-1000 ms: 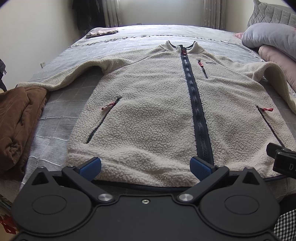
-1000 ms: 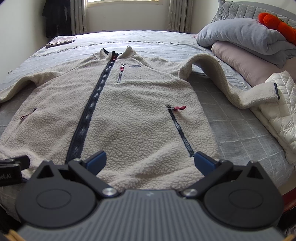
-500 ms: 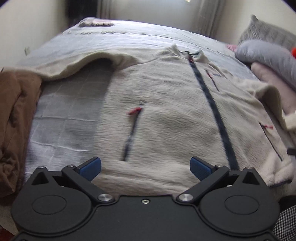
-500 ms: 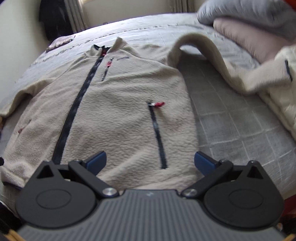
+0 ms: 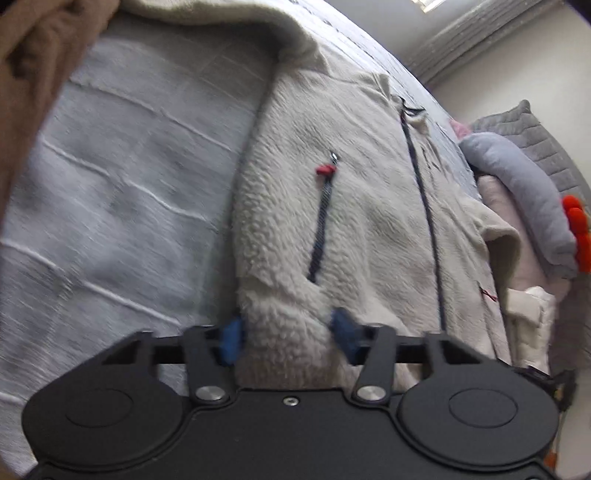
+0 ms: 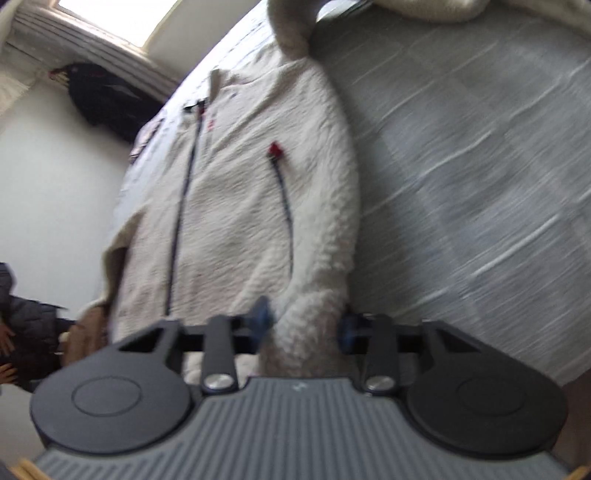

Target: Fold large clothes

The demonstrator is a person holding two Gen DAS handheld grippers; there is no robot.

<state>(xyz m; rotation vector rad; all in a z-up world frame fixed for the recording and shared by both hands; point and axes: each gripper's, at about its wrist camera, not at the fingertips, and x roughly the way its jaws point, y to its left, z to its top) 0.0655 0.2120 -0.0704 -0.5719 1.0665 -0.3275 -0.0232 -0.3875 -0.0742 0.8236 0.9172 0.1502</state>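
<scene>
At the near hem of the cream fleece jacket [image 5: 369, 221], left gripper [image 5: 286, 334] closing, blue pads [image 5: 231, 338] set on either side of a bunched hem corner and pressing into the pile. At the opposite hem corner, right gripper [image 6: 304, 323] closing likewise, a fold of fleece pinched between its blue pads [image 6: 263, 314]. Beyond the tongs, jacket spread front-up on the grey checked bedspread [image 5: 129, 166], dark centre zip [image 5: 424, 206] running toward the collar, pocket zips with red pulls [image 5: 325, 169] on each side, sleeves reaching outward. Left of it, a brown garment [image 5: 33, 74] at the bed edge; right of it, stacked grey and pink pillows [image 5: 524, 184]. Farther off, curtains under a bright window [image 6: 107, 22].
</scene>
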